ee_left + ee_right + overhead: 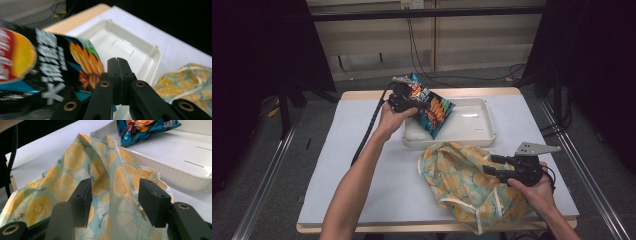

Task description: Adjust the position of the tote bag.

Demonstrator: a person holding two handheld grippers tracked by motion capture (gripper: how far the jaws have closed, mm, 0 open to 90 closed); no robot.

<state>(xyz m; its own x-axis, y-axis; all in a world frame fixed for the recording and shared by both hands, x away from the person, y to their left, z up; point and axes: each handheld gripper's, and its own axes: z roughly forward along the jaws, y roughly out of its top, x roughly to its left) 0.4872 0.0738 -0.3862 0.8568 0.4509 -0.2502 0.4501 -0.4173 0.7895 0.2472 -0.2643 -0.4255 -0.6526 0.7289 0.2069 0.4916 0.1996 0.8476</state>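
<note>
A chip bag (431, 106) is held clamped in the left gripper (408, 102) over the tray (477, 131) near the counter's far edge; the right gripper (498, 172), fingers apart, is aimed at the cloth bag (462, 185) just beyond it.

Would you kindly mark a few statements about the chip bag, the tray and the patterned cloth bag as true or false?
1. The left tool is shut on the chip bag. True.
2. The right tool is clamped shut. False: its jaws stand open, with the patterned cloth bag between them.
3. The white tray lies at the far side of the table. True.
4. The cloth bag lies inside the tray. False: it lies on the table, nearer the person than the tray.
5. The chip bag is plain white. False: it is dark with colourful print.
</note>
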